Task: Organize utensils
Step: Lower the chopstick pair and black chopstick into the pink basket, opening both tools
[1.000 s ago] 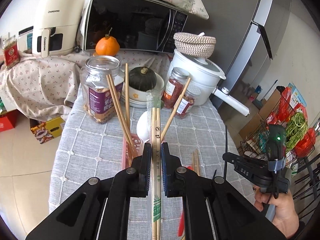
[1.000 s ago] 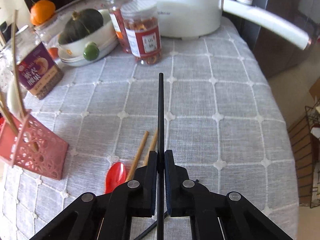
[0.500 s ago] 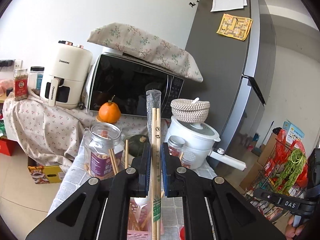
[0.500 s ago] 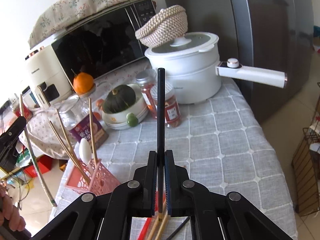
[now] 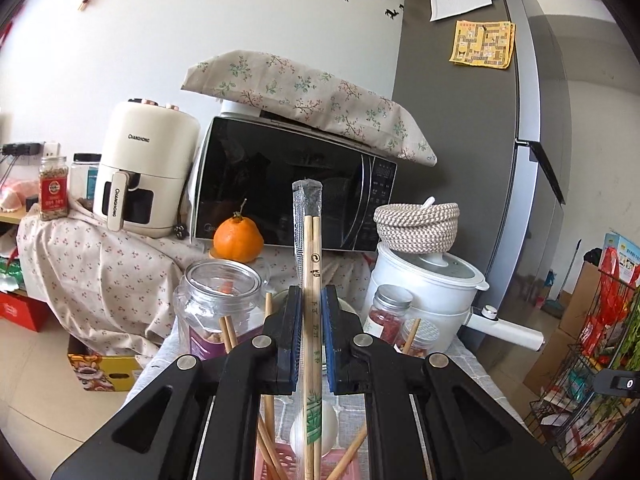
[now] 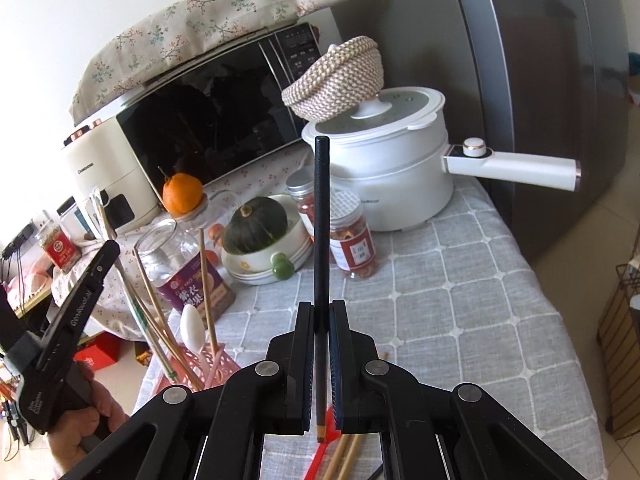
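Gripping a wrapped pair of bamboo chopsticks (image 5: 311,280), the left gripper (image 5: 311,316) has its jaws closed on them above the pink utensil holder (image 6: 200,364), which stands at the worktop (image 6: 460,280) edge with loose chopsticks and a white spoon (image 6: 192,330) inside. The right gripper (image 6: 321,332) has its jaws clamped on a single black chopstick (image 6: 321,232), upright above the worktop. Beneath it lie more wooden chopsticks (image 6: 344,456) and a red utensil (image 6: 320,452).

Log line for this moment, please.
left gripper: shut on wrapped chopsticks | right gripper: shut on black chopstick | pink holder: on table
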{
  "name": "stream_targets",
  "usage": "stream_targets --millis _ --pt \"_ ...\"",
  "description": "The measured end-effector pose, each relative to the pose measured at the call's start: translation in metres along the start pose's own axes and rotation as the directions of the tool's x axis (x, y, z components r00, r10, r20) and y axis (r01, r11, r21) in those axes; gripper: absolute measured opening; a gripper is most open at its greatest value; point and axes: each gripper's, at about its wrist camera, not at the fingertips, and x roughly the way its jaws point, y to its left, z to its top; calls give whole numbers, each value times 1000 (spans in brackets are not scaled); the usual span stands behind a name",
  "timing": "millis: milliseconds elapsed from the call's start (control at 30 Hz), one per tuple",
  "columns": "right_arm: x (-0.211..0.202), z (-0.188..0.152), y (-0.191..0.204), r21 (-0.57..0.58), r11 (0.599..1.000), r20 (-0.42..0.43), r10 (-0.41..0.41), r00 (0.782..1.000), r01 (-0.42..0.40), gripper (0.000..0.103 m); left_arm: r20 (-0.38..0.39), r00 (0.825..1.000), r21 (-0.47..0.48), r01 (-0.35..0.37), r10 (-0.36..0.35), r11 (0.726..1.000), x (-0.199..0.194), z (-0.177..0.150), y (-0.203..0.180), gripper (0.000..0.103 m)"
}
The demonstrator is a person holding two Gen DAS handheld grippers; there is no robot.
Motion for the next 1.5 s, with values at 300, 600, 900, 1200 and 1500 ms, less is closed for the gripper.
stream_targets --millis 300,600,900,1200,1500 --pt "1 -1 11 -4 1000 16 22 1000 -22 5 -136 991 -1 10 -10 1000 11 -23 -1 17" --pt "-4 3 32 -14 997 44 78 996 -78 5 -393 919 -64 7 -32 998 -9 -23 6 43" --pt "-11 14 53 4 987 120 159 980 -161 5 -583 797 120 -103 154 987 -28 -23 22 57" --pt "20 5 89 -28 972 88 236 968 -234 5 -663 719 141 -152 207 978 -26 -44 60 59" --pt "67 -11 105 -53 974 -1 219 976 -219 5 -675 714 157 -102 182 982 -27 -47 56 59"
